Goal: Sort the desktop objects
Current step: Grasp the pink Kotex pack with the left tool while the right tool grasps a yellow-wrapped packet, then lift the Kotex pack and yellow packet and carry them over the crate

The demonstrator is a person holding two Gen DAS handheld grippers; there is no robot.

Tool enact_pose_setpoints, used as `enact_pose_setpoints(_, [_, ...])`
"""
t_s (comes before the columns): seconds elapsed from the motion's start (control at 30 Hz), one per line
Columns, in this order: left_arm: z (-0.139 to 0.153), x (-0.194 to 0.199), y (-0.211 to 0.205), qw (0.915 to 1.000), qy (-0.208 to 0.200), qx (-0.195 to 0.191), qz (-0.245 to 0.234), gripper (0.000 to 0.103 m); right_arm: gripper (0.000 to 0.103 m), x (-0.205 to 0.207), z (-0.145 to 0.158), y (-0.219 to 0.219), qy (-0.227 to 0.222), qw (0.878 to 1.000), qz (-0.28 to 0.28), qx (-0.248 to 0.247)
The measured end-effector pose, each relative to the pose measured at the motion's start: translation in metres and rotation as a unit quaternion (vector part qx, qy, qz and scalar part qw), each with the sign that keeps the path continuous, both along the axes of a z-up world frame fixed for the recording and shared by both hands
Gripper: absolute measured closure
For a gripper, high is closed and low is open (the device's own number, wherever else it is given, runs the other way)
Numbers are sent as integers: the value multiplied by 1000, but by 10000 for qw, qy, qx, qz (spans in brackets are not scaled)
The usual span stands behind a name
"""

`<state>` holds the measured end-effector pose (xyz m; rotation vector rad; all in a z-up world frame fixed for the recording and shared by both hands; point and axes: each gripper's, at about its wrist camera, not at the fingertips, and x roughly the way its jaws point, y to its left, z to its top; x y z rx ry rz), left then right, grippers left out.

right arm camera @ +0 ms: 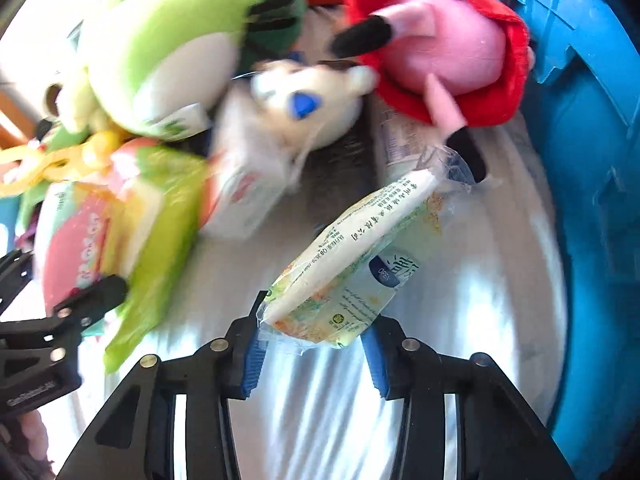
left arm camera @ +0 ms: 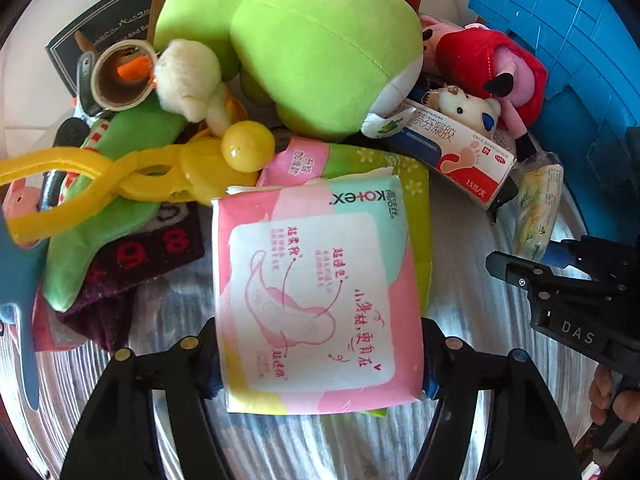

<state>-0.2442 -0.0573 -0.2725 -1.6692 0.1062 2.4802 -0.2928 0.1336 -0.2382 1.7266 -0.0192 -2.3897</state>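
Note:
My left gripper (left arm camera: pixel 320 368) is shut on a pink and mint Kotex pad pack (left arm camera: pixel 316 300), with a pad on each side edge. A second green pad pack (left arm camera: pixel 400 168) lies under it. My right gripper (right arm camera: pixel 314 356) is shut on the lower end of a pale yellow wet-wipes packet (right arm camera: pixel 352 264), which slants up to the right between the blue pads (right arm camera: pixel 252 360). In the left wrist view that packet (left arm camera: pixel 536 208) shows at the right, beside the right gripper's black frame (left arm camera: pixel 568 304). Both grippers point steeply down at a pale striped cloth (left arm camera: pixel 472 280).
A blue plastic crate (left arm camera: pixel 560 40) stands at the right. Behind the packs lie a big green plush (left arm camera: pixel 320 52), a red and pink plush (left arm camera: pixel 492 64), a small white bear (left arm camera: pixel 468 108), an ointment box (left arm camera: pixel 452 152), yellow tongs (left arm camera: pixel 120 176) and a tape roll (left arm camera: pixel 120 76).

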Motion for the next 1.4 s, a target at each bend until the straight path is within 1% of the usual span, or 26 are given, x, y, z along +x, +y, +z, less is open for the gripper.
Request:
enact_pose_setpoints(0.13, [3,12,-9,9998,49,-79,150,34,66,8,12,-4,52,9999,99,-37])
enact_pose_setpoints(0.23, [11,19,-11,9996,173,-94,198,34,70,11,26,-6,194,9997,138,-6])
enact_pose_setpoints(0.37, [33,29,-8,9985,496,-168,173,34,78,12,54,-13,561,9979,306,73])
enact_pose_setpoints(0.47, [53,38,-4,9967,758,-239,149,34,79,11,77,-16,865,9953,421,47])
enact_pose_setpoints(0.5, [61,41,-11,9959,854,-255,142,34,80,20,81,-12,955,9944,457,40])
enact_pose_setpoints(0.53, [67,30,-14,9950,945,-278,137,34,83,21,90,-13,1073,9930,498,41])
enact_pose_setpoints(0.57, [74,35,-14,9940,1045,-299,128,34,85,52,84,-19,1191,9915,527,43])
enact_pose_setpoints(0.6, [83,51,-5,9931,1123,-310,125,34,86,72,93,-15,1298,9900,542,39])
enact_pose_setpoints(0.63, [88,57,-6,9924,1189,-307,117,34,87,76,102,-15,1423,9883,549,22])
enact_pose_setpoints(0.67, [93,63,-7,9916,1252,-312,116,34,87,91,96,-22,1539,9865,555,10])
enact_pose_setpoints(0.7, [98,67,-6,9908,1307,-326,119,34,88,92,100,-23,1630,9850,559,2])
enact_pose_setpoints(0.83, [121,83,-4,9880,1504,-338,116,34,88,106,123,-39,2045,9772,574,-41])
enact_pose_setpoints(0.93, [136,92,2,9844,1727,-316,111,34,88,120,143,-37,2371,9698,569,-112])
enact_pose_setpoints(1.07, [167,103,10,9783,2050,-274,85,34,88,141,180,-27,2831,9575,518,-173])
enact_pose_setpoints(1.23, [214,109,30,9672,2537,-132,-45,34,88,162,227,-9,3354,9410,406,-214])
enact_pose_setpoints(1.33, [241,113,53,9583,2847,-63,-241,34,88,174,256,10,3649,9306,208,-222])
enact_pose_setpoints(1.4, [254,114,72,9546,2953,10,-401,34,88,181,274,25,3813,9243,29,-160])
